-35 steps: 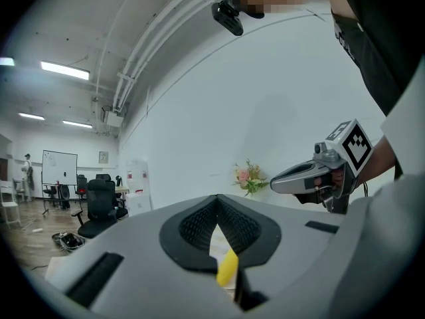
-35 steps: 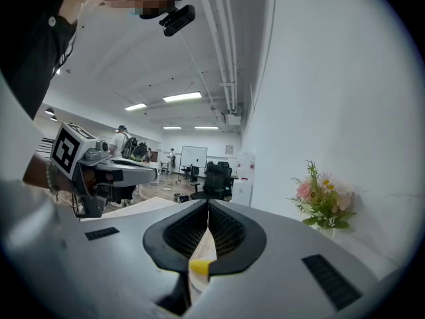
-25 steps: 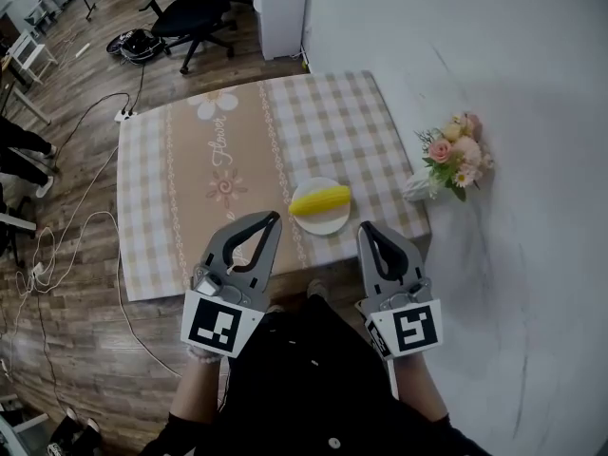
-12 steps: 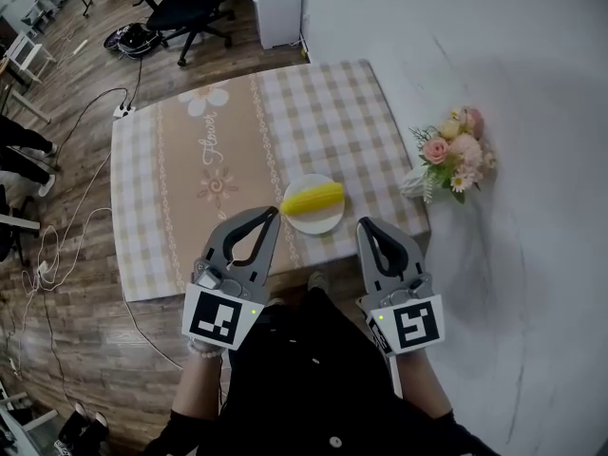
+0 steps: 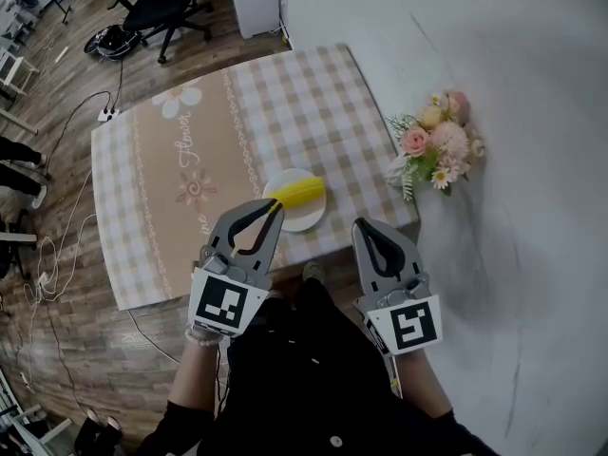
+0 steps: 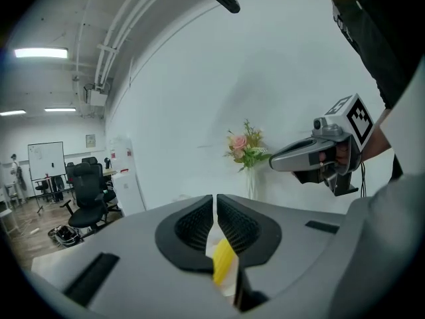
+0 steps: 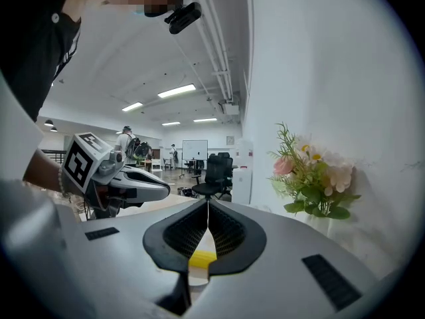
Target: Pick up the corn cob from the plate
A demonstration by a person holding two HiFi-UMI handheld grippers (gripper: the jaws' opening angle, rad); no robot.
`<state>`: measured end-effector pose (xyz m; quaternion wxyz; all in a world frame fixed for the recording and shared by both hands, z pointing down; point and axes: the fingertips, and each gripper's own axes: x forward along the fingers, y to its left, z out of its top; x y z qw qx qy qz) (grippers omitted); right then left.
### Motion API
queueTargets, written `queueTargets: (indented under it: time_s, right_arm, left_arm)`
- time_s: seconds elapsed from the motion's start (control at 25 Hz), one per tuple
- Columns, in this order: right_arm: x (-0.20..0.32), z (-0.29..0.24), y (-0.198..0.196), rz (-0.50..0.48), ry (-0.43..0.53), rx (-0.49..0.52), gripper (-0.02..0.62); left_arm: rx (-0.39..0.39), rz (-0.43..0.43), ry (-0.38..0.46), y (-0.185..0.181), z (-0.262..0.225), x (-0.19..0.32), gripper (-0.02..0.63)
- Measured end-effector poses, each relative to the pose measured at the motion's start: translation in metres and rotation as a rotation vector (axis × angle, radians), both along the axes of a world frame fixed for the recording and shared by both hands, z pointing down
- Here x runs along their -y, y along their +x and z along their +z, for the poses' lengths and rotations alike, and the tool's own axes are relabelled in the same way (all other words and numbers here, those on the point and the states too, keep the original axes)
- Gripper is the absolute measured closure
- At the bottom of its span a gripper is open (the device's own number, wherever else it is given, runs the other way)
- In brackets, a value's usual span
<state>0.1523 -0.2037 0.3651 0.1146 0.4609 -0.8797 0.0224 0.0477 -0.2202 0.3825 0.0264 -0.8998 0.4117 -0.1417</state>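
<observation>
A yellow corn cob (image 5: 300, 192) lies on a small white plate (image 5: 302, 219) near the front edge of the checked table (image 5: 190, 160). My left gripper (image 5: 275, 206) is shut and holds nothing; its tips hang over the plate's near left rim, close to the cob's left end. My right gripper (image 5: 360, 224) is shut too, off the table's front edge to the right of the plate. In the left gripper view the corn cob (image 6: 224, 263) shows below the closed left gripper (image 6: 215, 198). In the right gripper view the corn cob (image 7: 201, 258) lies under the closed right gripper (image 7: 208, 203).
A vase of pink and white flowers (image 5: 427, 145) stands on the floor by the white wall, right of the table. An office chair (image 5: 161, 8) stands beyond the table, and cables (image 5: 47, 255) run over the wooden floor at left.
Both grippers have moved forward and lower toward the table. The left tips, short of the plate before, now reach over its near rim beside the cob. Both stay shut.
</observation>
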Motion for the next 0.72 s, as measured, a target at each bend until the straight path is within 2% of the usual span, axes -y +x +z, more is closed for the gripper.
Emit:
queueTargets:
  time_s: [0.08,0.2,0.52,0.72]
  right_arm:
    - [0.000,0.004,0.006,0.009,-0.013,0.002,0.554]
    - [0.000,0.010,0.014,0.022,-0.029,0.006,0.554]
    - [-0.002,0.022,0.036,0.073,-0.067,0.019,0.554]
    - [-0.006,0.027,0.051,0.107,-0.079,0.010,0.554]
  left_arm:
    - [0.029,0.035,0.010,0.008,0.010,0.005,0.592]
    - [0.047,0.048,-0.028,0.015,0.026,0.012,0.581]
    - [0.133,0.108,-0.149,0.031,0.078,0.026,0.460]
    - [0.173,0.124,-0.229,0.036,0.113,0.034,0.411]
